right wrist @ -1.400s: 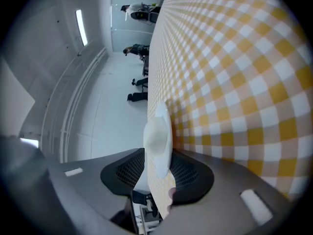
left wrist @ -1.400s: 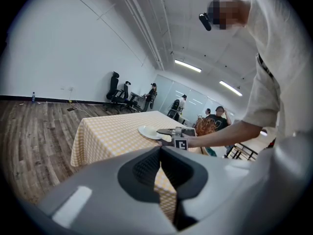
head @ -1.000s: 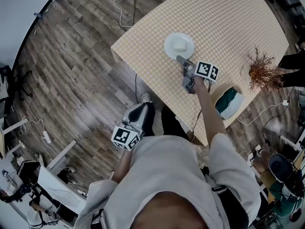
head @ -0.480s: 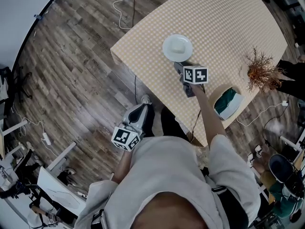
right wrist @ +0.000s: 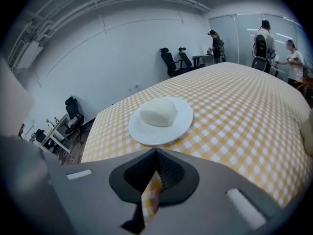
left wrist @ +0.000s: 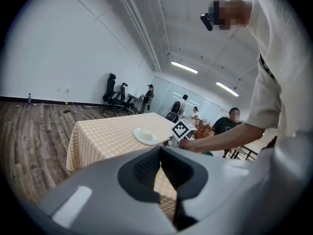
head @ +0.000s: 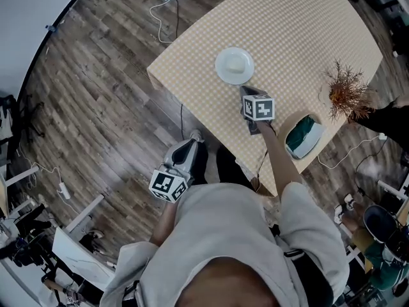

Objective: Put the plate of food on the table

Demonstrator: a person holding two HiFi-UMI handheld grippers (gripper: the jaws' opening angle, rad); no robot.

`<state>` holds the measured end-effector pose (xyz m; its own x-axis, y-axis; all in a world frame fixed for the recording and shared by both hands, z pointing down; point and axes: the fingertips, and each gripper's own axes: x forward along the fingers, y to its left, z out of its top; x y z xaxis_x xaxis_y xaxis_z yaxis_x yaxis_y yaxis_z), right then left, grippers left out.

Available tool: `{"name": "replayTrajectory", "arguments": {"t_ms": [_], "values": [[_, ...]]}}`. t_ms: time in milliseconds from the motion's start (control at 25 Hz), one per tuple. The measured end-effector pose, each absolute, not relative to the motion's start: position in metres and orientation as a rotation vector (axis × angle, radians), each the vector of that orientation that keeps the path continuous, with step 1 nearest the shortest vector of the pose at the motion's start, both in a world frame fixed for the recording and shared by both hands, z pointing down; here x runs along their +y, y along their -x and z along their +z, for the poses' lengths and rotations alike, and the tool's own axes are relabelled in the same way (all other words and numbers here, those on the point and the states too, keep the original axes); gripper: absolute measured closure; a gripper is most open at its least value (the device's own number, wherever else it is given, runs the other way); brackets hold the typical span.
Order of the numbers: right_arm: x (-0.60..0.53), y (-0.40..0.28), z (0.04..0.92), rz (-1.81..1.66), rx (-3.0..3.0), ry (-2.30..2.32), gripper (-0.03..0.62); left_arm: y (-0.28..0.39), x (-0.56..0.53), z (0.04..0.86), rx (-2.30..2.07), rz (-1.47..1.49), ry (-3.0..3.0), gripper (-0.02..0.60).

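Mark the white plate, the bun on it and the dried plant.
white plate (right wrist: pixel 164 135), right gripper view, bare near rim.
bun (right wrist: pixel 158 112), right gripper view, its middle.
dried plant (head: pixel 348 93), head view, middle of twigs.

Bright, even indoor light comes from ceiling strips (left wrist: pixel 184 67), which show lit in the left gripper view and as glare at the top edge of the right gripper view. Shadows are faint, with only a soft rim under the plate (right wrist: pixel 161 121) on the surface (right wrist: pixel 234 111). Both gripper views bulge like a fisheye, with black corners, and the jaws close to each lens are out of focus. The head view bends the surface's edges, and the person (head: pixel 236 235) blurs toward its bottom edge.
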<state>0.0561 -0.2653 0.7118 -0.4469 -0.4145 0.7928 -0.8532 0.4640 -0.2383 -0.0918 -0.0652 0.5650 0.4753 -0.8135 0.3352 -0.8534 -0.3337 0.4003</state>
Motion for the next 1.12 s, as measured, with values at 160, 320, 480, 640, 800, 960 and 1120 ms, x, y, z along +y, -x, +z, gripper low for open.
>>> {"name": "replayTrajectory", "arguments": {"t_ms": [160,320,480,640,800,960,1120], "values": [[-0.261,-0.066,0.700,0.794,-2.081,-1.123,0.595,0.087,-0.070,0.561,-1.367,0.101,-2.231,0.572],[-0.259,-0.075,0.671,0.698,-2.136,-1.209,0.595,0.081,-0.076,0.552,-1.349,0.096,-2.278,0.572],[-0.249,-0.077,0.642,0.676,-2.186,-1.251,0.595,0.075,-0.084,0.534,-1.334,0.086,-2.334,0.572],[-0.237,-0.077,0.610,0.658,-2.244,-1.298,0.595,0.069,-0.097,0.516,-1.323,0.070,-2.399,0.572],[-0.222,-0.071,0.580,0.578,-2.315,-1.285,0.595,0.062,-0.106,0.499,-1.324,0.064,-2.465,0.572],[-0.215,-0.074,0.548,0.532,-2.383,-1.318,0.595,0.056,-0.115,0.481,-1.336,0.064,-2.527,0.572],[-0.211,-0.075,0.525,0.492,-2.435,-1.335,0.595,0.057,-0.122,0.465,-1.354,0.047,-2.569,0.572]]}}
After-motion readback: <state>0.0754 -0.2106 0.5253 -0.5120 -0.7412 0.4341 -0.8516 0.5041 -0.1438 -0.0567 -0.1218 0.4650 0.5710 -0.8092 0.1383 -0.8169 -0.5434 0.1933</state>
